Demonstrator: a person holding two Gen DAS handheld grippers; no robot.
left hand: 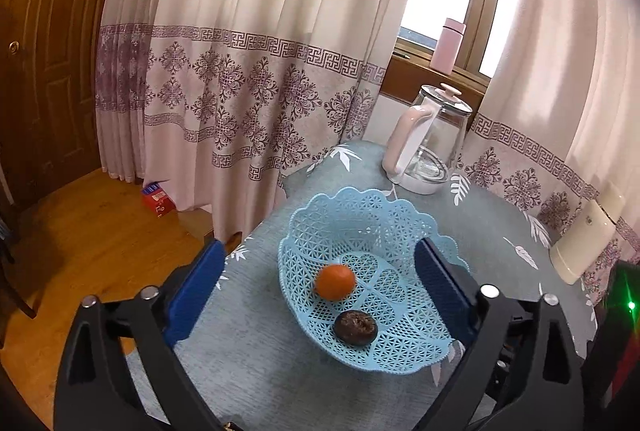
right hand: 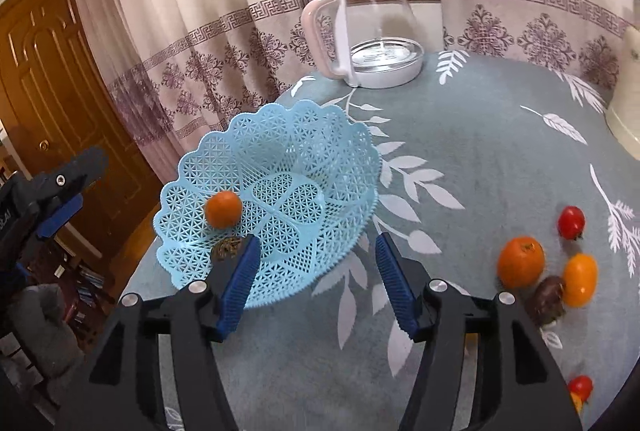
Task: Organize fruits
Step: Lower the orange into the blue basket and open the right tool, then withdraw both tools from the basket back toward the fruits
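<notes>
The blue basket (right hand: 280,167) is open from above, with bare floor left beyond 2 fruits: an orange (right hand: 223,209) and a dark fruit (left hand: 355,327). Bare tablecloth (right hand: 480,159) lies between basket and loose fruit cluster (right hand: 544,267). The far edge is blocked by a glass kettle (right hand: 372,31).

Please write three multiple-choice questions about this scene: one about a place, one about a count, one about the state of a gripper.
1. Where is the kettle?
A. behind the basket
B. inside the basket
C. on the floor

2. How many fruits lie in the basket?
A. none
B. two
C. five

3. The right gripper is
A. shut on an orange
B. open and empty
C. shut on the basket

Answers: 1 A, it stands on the table beyond the basket. 2 B, an orange and a dark fruit. 3 B, jaws apart, nothing between.
</notes>
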